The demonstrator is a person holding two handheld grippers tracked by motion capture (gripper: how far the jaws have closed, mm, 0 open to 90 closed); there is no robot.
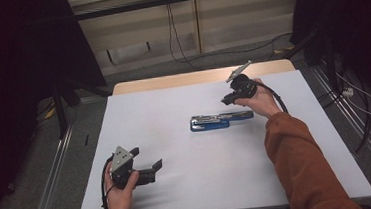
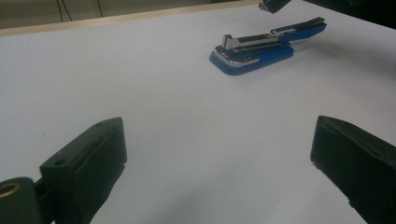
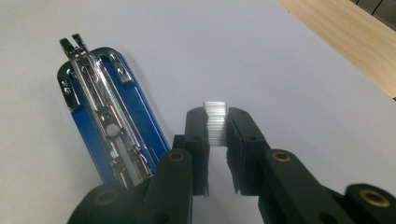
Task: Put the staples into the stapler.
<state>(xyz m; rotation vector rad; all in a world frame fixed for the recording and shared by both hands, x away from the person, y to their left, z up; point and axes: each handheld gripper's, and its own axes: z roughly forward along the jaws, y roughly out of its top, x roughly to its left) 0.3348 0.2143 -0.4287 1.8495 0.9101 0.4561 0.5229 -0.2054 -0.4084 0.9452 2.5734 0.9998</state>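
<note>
Near you on the left, your left gripper (image 1: 145,164) rests on the white table (image 1: 180,195) with its jaws wide apart and nothing between them, well clear of the work. Farther out, the blue stapler (image 1: 218,120) lies opened flat at mid-table, its metal channel (image 3: 109,128) exposed. Just beyond its right end, your right gripper (image 3: 218,154) is clamped on a strip of staples (image 3: 215,122). The strip looks brittle: squeeze harder and it may snap. Bring it in tilted and it could jam on the channel's edge or nudge the unsteadied stapler away.
</note>
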